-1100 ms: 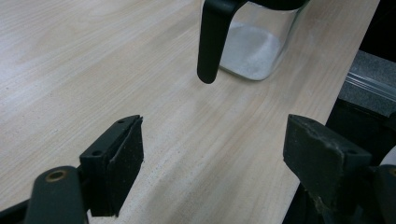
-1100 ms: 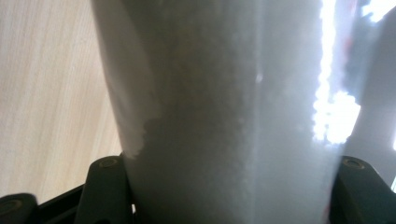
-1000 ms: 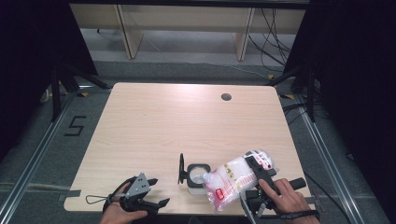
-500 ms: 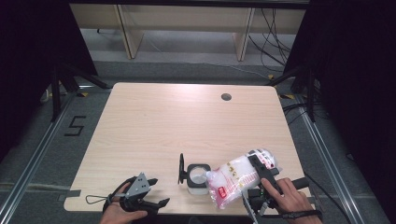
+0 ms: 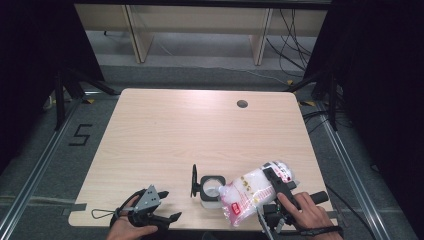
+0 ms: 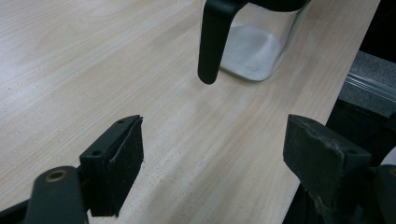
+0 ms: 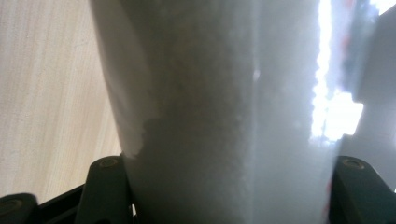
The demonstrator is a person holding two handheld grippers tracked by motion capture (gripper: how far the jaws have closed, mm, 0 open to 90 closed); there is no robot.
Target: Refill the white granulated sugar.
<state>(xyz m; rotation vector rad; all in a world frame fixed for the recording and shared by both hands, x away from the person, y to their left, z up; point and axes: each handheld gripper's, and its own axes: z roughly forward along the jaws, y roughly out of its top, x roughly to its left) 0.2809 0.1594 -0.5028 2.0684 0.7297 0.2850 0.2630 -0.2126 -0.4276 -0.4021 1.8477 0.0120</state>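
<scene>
The wooden table [image 5: 200,135] is filling the middle of the high view, and the work is happening along its lower edge. There the right gripper [image 5: 274,186] is clamping a plastic bag [image 5: 247,192] of white granules between its jaws, tilting it so the low end is leaning over the square glass jar [image 5: 210,188] at the lower centre. The pour seems to be under way: the jar is already holding a white layer in the left gripper view, its black lid [image 5: 194,180] standing up on its left side. To pour well, the bag's mouth should be kept over the jar's opening and tipped slowly. The left gripper [image 5: 165,206] is resting at the lower left, jaws spread and empty, apart from the jar; it could be steadying it.
</scene>
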